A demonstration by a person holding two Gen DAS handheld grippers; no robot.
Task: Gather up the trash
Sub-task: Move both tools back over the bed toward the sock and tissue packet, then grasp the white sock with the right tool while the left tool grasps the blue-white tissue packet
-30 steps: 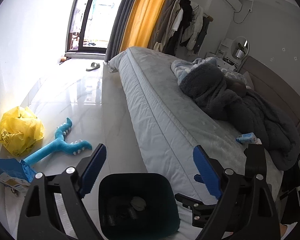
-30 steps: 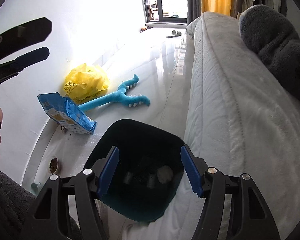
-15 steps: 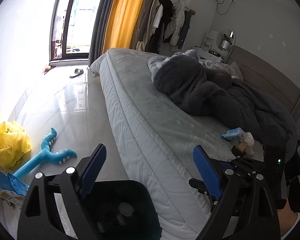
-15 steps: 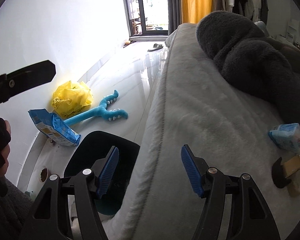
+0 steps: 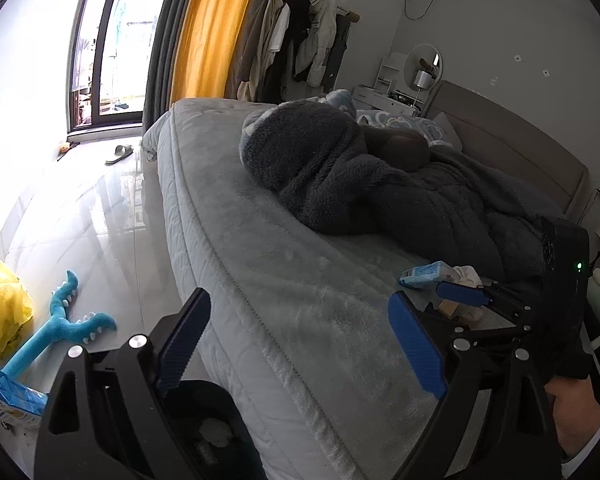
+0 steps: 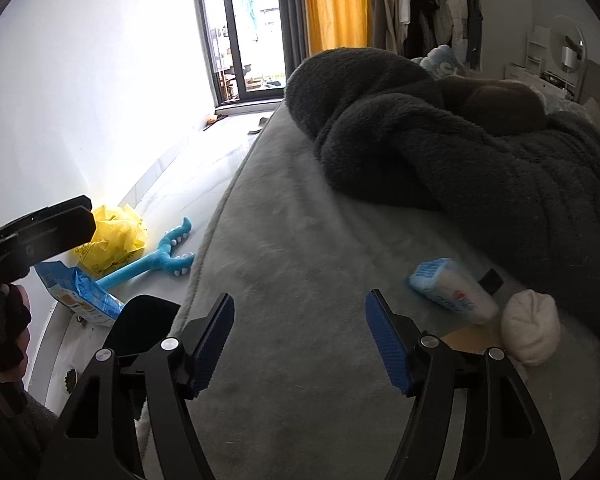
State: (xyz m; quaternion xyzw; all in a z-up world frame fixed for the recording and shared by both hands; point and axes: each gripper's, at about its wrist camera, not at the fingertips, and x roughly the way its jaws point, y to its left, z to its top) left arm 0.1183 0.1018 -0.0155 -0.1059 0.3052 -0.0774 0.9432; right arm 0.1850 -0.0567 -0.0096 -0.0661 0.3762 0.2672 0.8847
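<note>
Two grippers, both empty; right gripper (image 6: 300, 344) jaws were opening w/ nothing btwn them, left gripper (image 5: 300, 344) jaws stood wide apart, also nothing held. Bin (image 5: 220, 436) sat at bottom of left-wrist view, on floor against the bed (image 5: 284, 280) edge; a pale crumpled wad was already inside, so some trash looked collected. Remaining on bed, lower right of right-wrist view: blue-white packet (image 6: 452, 290), white balled wad (image 6: 531, 332) just beside it, tan cardboard-ish piece (image 6: 466, 339) partly hidden behind right gripper's finger. Right gripper was near that cluster but not touching; prob next pick, judging by aim. Floor at left of frame also had yellow plastic bag (image 6: 114, 240) and blue snack bag (image 6: 80, 294); likely trash too. Blue toy (image 6: 160, 260) btwn them; unclear if it counts. Est: early-to-mid task, several items left.
</note>
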